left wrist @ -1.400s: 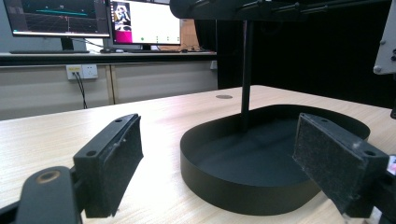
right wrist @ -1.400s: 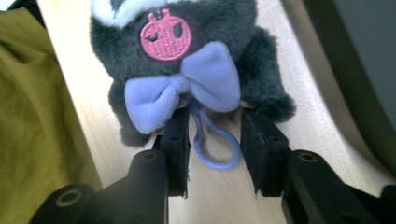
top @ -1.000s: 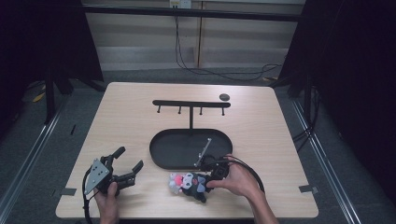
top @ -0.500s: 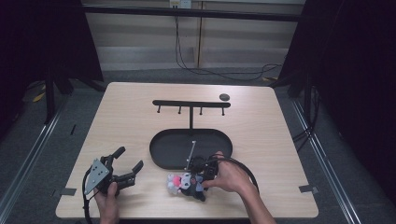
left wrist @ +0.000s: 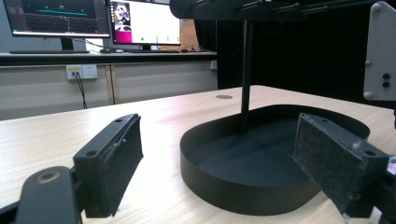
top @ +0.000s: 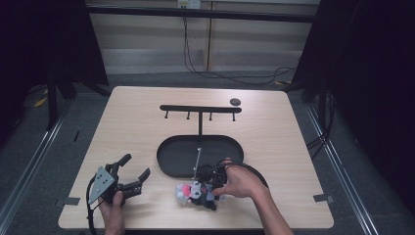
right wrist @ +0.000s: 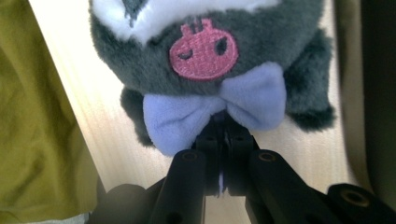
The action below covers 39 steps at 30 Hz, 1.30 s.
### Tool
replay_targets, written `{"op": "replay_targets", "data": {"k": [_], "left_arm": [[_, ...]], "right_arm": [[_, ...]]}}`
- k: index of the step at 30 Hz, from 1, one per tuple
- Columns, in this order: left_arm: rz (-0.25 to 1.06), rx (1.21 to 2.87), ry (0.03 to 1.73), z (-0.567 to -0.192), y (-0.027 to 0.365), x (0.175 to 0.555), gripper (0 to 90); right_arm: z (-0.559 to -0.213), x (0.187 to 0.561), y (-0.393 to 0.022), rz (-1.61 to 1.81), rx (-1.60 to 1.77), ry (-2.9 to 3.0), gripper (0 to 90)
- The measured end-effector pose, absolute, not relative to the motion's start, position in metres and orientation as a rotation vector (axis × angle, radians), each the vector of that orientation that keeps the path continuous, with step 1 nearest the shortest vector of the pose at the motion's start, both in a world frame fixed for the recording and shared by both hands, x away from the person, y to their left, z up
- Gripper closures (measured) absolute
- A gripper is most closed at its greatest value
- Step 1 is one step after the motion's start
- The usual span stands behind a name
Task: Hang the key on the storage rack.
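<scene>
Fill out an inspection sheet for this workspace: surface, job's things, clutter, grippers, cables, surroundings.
Surface: wooden table, tape marks at its front corners.
Job's things: grey plush toy with lilac bow lies before the black oval tray; hook stand rises from the tray.
Clutter: small dark disc.
Grippers: right gripper shut on the bow; left gripper open, holding nothing.
Cables: wires hang from the wall behind.
Surroundings: monitors, dark curtains.
</scene>
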<state>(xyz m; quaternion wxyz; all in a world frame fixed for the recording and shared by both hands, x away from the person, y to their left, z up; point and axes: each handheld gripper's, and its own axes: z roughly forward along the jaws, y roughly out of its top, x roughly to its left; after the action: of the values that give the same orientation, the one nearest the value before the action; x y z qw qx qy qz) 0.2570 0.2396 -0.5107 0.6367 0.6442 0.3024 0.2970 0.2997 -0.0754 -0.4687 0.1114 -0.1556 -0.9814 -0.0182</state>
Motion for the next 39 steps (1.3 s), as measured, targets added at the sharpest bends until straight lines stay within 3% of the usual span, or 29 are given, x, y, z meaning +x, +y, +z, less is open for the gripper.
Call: {"op": "replay_targets", "data": {"k": [39], "left_arm": [[0.678, 1.472, 0.691, -0.511, 0.240, 0.257, 15.3]], "right_arm": [[-0.370, 0.315, -0.074, -0.260, -0.450, -2.957, 87.0]]}}
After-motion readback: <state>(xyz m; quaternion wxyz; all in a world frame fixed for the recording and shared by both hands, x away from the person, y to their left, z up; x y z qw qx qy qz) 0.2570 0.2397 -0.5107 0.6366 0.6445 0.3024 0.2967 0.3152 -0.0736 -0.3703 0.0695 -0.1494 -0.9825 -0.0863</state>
